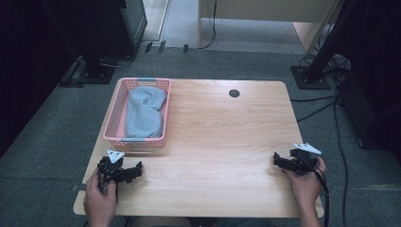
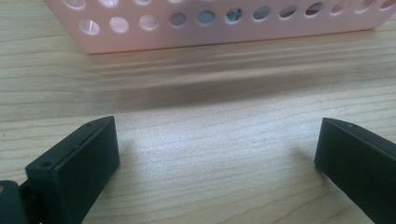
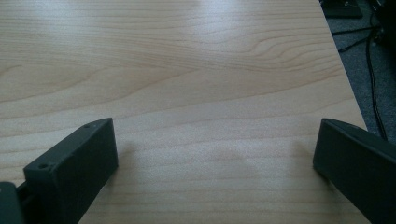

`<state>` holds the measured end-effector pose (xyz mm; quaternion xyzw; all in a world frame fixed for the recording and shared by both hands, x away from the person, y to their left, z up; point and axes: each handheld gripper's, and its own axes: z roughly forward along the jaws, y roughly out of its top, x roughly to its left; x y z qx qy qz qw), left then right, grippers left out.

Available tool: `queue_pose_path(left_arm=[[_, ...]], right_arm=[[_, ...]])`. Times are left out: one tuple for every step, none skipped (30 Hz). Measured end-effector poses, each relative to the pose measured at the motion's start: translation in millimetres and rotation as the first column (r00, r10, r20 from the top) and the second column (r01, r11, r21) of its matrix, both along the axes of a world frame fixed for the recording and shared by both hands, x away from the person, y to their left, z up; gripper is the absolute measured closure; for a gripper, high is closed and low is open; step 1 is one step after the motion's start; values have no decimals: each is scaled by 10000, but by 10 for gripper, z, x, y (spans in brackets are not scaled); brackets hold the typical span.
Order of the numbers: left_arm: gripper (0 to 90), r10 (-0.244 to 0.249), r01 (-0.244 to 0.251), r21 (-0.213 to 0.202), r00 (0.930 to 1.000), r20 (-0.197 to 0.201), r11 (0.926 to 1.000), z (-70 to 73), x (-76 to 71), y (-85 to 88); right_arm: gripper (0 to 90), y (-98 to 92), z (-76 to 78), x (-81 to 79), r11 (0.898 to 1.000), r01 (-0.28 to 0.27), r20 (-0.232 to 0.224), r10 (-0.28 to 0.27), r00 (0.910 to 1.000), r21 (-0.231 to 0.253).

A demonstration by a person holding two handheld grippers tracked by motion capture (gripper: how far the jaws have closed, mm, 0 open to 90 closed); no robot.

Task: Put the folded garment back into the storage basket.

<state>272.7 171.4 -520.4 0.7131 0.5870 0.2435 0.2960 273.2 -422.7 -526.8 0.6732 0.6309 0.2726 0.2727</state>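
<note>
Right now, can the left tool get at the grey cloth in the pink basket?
Probably yes. The left tool is open and close to the pink basket, with bare table between. The grey cloth lies uncovered, but the basket wall means reaching in from above.

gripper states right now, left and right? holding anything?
Left gripper: open, jaws wide apart, nothing between them, near the pink basket.
Right gripper: open, empty, over bare table.
</note>
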Motion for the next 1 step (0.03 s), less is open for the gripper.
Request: queue_pose_path(left_arm=[[0, 1, -1, -10, 10000, 0, 10000, 1, 0, 1]], right_arm=[[0, 0, 0, 0, 10000, 0, 0, 0, 10000, 0]])
